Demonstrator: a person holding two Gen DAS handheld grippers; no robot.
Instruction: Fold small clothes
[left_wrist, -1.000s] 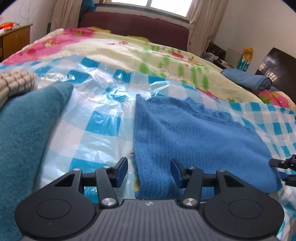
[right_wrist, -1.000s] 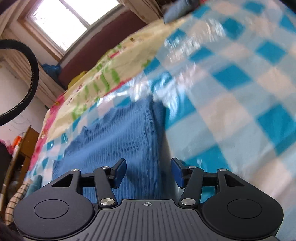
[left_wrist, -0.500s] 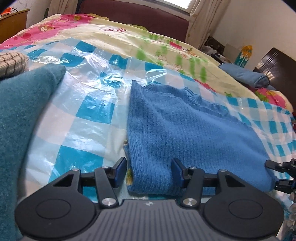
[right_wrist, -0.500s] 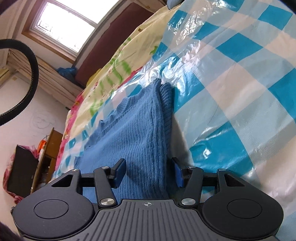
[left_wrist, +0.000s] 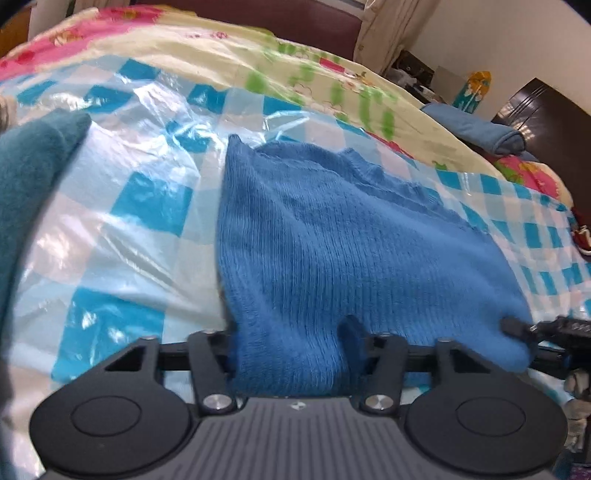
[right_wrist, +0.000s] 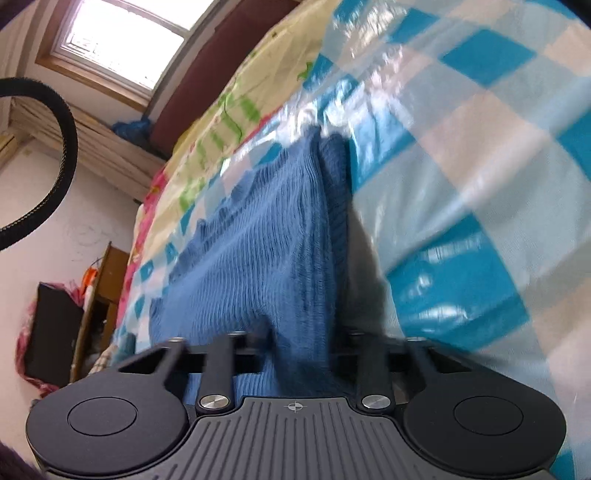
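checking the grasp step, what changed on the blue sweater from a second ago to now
Both grippers' jaws, open a second ago, are closing on the near hem of the blue sweater: left gripper at one corner, right gripper at the other, knit bunching between the fingers. The checkered plastic sheet and teal garment stayed put.

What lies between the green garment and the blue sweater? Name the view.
Only bare checked plastic sheet separates the green garment from the blue sweater; nothing rests on that stretch. The left wrist view shows it.
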